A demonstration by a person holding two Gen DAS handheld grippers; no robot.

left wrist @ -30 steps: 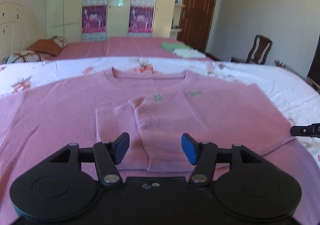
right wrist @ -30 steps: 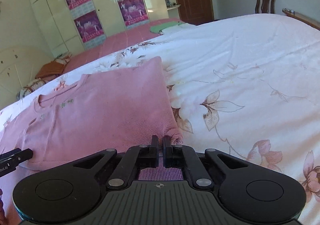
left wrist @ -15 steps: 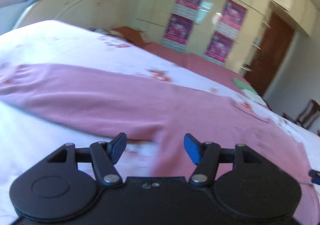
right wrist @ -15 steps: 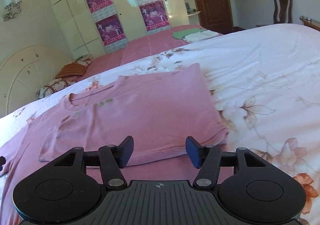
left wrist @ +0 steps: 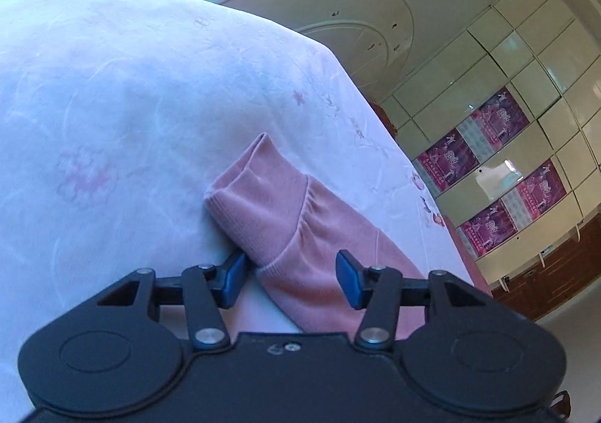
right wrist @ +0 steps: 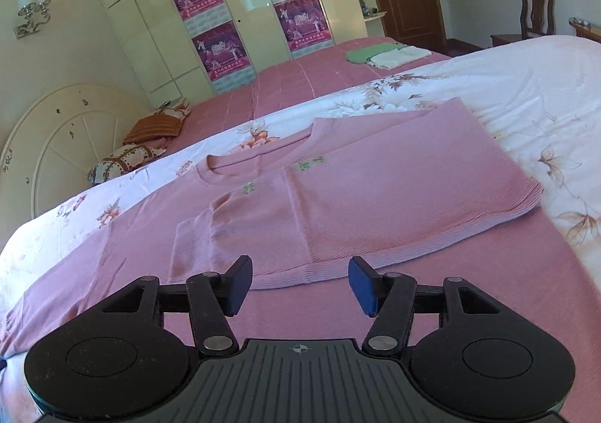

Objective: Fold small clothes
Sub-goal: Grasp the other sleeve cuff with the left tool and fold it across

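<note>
Bed (right wrist: 526, 92) carried the pink sweater (right wrist: 338, 197), right side folded in, lower hem hidden by right tongs (right wrist: 299, 284), which gaped empty above it. Left tongs (left wrist: 291, 278) had just been closing, pads straddling the sleeve cuff (left wrist: 263, 205) without pressing; sleeve's rest cut off.
</note>
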